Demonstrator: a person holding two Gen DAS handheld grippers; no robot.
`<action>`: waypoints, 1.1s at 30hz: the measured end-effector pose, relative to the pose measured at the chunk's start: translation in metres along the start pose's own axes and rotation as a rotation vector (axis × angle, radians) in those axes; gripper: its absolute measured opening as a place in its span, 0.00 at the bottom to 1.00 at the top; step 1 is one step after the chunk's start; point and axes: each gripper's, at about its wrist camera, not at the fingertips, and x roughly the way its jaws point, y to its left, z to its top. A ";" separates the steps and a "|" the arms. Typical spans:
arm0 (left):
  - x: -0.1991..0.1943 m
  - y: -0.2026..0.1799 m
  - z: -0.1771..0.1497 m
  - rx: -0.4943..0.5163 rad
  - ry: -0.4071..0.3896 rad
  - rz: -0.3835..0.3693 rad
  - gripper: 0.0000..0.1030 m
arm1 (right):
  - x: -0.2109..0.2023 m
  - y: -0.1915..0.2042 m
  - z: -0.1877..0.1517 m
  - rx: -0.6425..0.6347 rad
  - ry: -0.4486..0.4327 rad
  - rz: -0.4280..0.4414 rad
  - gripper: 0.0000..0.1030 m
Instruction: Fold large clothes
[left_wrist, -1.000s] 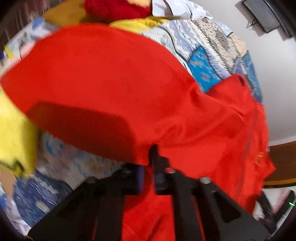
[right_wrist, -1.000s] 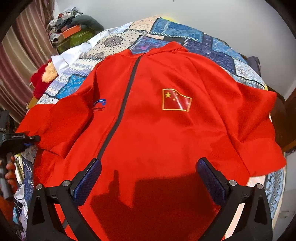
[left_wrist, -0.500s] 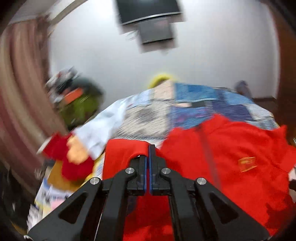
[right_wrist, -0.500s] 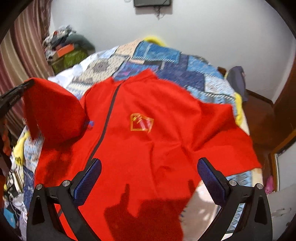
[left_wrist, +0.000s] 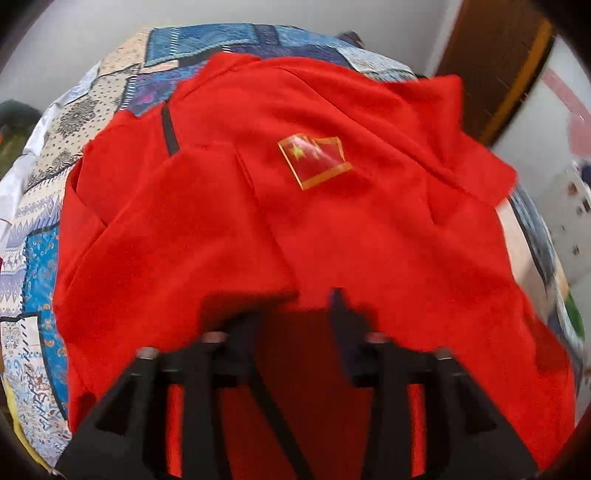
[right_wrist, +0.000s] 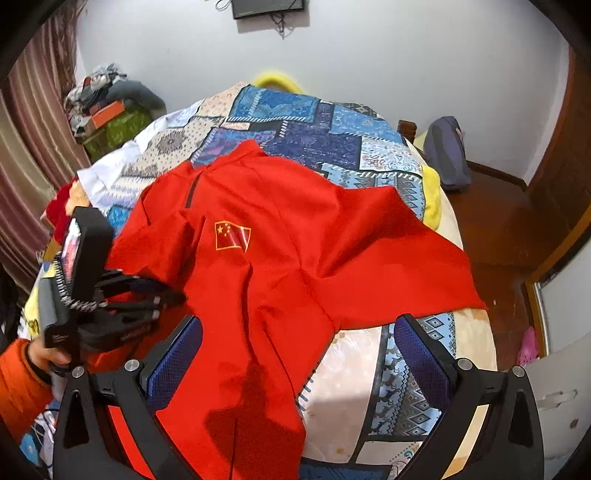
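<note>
A large red jacket (right_wrist: 266, 266) with a flag patch (right_wrist: 232, 236) and dark zip lies front up on a patchwork bed (right_wrist: 317, 125). Its left sleeve is folded in across the chest (left_wrist: 184, 221). My left gripper (left_wrist: 295, 306) is open just above the folded sleeve's end; it also shows from the right wrist view (right_wrist: 147, 295) at the jacket's left edge. My right gripper (right_wrist: 295, 354) is open and empty, held above the jacket's lower hem. The right sleeve (right_wrist: 406, 266) lies spread out to the right.
A white cloth (right_wrist: 107, 173) and red and yellow clothes (right_wrist: 62, 206) lie at the bed's left side. A pile of boxes and clothes (right_wrist: 110, 107) stands by the curtain. A dark bag (right_wrist: 447, 151) sits on the wooden floor at the right.
My left gripper carried the left sleeve over onto the chest and opened, letting it go. My right gripper stayed open and drew back towards the hem.
</note>
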 end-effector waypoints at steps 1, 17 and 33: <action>-0.009 0.003 -0.009 0.006 -0.013 -0.012 0.61 | 0.001 0.003 0.000 -0.010 0.000 0.000 1.00; -0.096 0.187 -0.112 -0.230 -0.073 0.279 0.81 | 0.062 0.198 0.023 -0.400 0.076 0.122 1.00; -0.071 0.234 -0.166 -0.271 -0.086 0.279 0.79 | 0.204 0.368 -0.007 -0.774 0.296 0.104 0.86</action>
